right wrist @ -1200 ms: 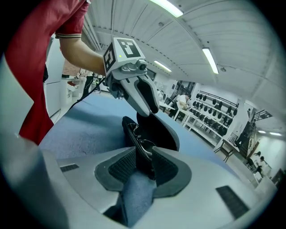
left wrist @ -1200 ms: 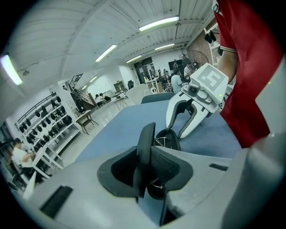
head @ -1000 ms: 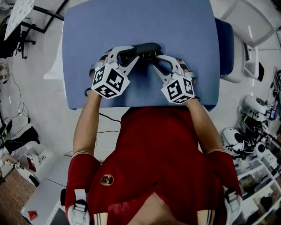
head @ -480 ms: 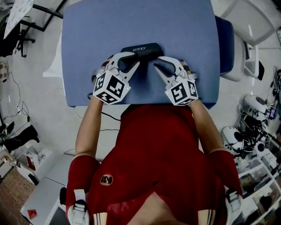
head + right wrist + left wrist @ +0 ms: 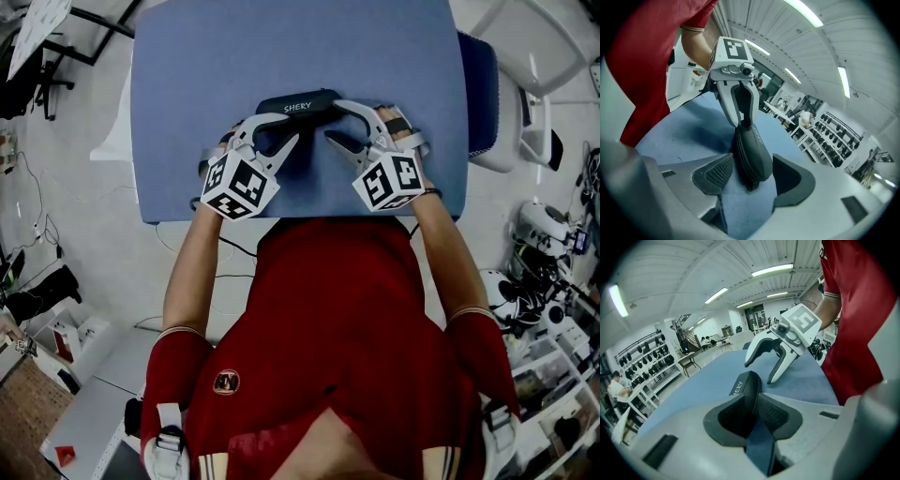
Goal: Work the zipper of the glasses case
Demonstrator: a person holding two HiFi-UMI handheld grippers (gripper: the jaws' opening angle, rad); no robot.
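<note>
A black glasses case [image 5: 298, 105] lies on the blue table [image 5: 187, 84]; it shows lengthwise in both gripper views [image 5: 746, 392] [image 5: 751, 152]. My left gripper [image 5: 279, 129] [image 5: 751, 414] is shut on the case's left end, both pads pressing its sides. My right gripper [image 5: 334, 122] [image 5: 751, 177] straddles the case's right end. Its jaws are opening and stand wide, with a gap between each pad and the case. A small dark tab sticks out below the case's tip between the right pads. Each gripper shows in the other's view, the right [image 5: 771, 363] and the left [image 5: 739, 108].
The table's near edge [image 5: 300, 223] runs just behind the gripper cubes, against the person's red shirt [image 5: 328, 319]. A white chair [image 5: 525, 84] stands to the table's right. Shelves and cables clutter the floor at both sides.
The right gripper has moved up to the case's right end and its jaws have spread wider. The left gripper and the case have barely shifted.
</note>
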